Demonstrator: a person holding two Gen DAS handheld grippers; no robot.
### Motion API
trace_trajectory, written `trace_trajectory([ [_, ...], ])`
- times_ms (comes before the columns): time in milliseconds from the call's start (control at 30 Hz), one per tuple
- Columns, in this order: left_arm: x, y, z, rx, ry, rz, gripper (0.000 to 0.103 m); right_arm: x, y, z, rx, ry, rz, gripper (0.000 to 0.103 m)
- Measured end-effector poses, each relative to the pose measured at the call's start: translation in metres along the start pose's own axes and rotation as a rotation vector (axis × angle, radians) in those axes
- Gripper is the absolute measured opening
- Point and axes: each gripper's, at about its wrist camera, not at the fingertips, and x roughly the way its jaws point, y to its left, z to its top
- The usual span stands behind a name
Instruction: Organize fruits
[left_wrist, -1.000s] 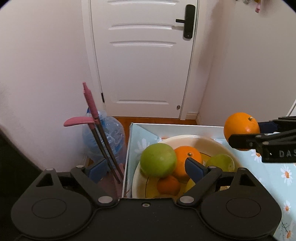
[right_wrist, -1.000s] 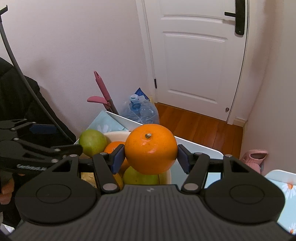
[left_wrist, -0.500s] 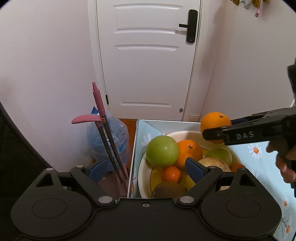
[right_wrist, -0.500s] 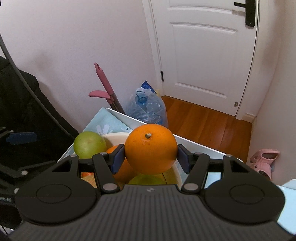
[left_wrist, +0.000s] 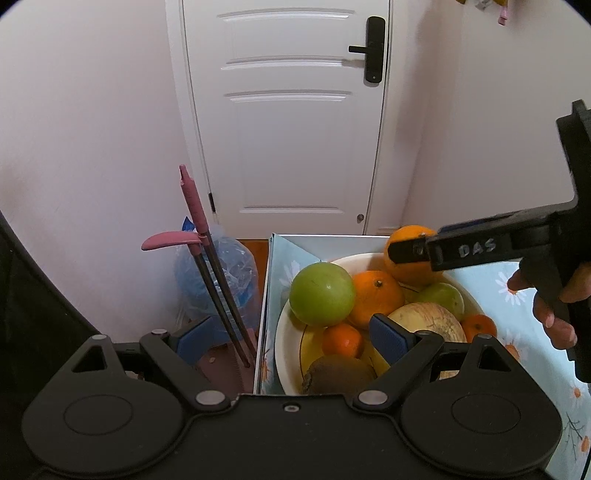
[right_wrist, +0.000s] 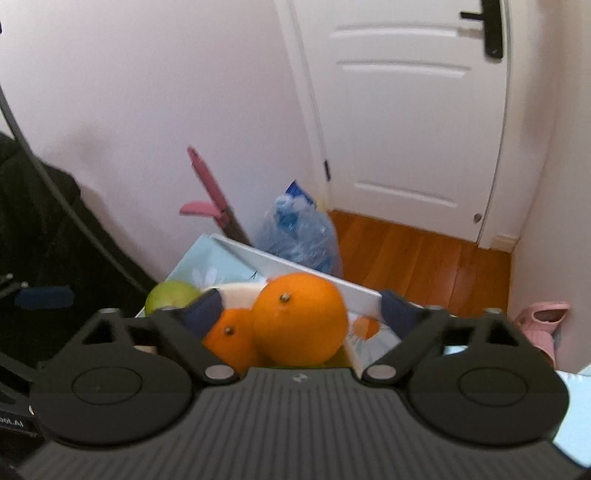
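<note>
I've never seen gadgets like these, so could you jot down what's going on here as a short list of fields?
setting: table with a daisy cloth, near a white door
bowl: holds a green apple, oranges, a kiwi and other fruit
left gripper: open, empty, near the bowl's left rim
right gripper: jaws have just been opening; pads clear of the big orange between them
big orange: at the bowl's far side
person: a hand holds the right gripper
</note>
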Motion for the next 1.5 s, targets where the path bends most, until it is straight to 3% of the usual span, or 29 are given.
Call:
trace_trajectory([
  [267, -0.005, -0.004, -0.001, 0.01, -0.007, -0.015, 0.093, -0.024, 0.002, -0.004, 0.014, -0.029, -0.032, 0.103],
  [633, -0.048, -0.031, 0.004, 0.018, -0.06, -0.047, 0.093, -0.129, 0.0, -0.018, 0.039, -0.066, -0.12, 0.103],
  [833, -0.092, -0.064, 0.002, 0.013, -0.109, -0.051, 0.093, -0.204, -0.004, -0.039, 0.06, -0.08, -0.174, 0.103],
  [1067, -0.137, -0.101, -0.007, 0.019, -0.141, -0.05, 0.093, -0.289, -0.01, -0.076, 0.076, -0.092, -0.317, 0.103],
  [1300, -0.165, -0.13, -0.025, 0.036, -0.163, -0.041, 0.094, -0.332, -0.015, -0.121, 0.147, -0.08, -0.419, 0.103],
  [1400, -0.172, -0.139, -0.035, 0.029, -0.17, -0.029, 0.103, -0.338, -0.016, -0.135, 0.166, -0.071, -0.459, 0.103],
  [1500, -0.175, -0.144, -0.045, 0.024, -0.161, -0.032, 0.103, -0.342, -0.017, -0.146, 0.188, -0.066, -0.478, 0.103],
])
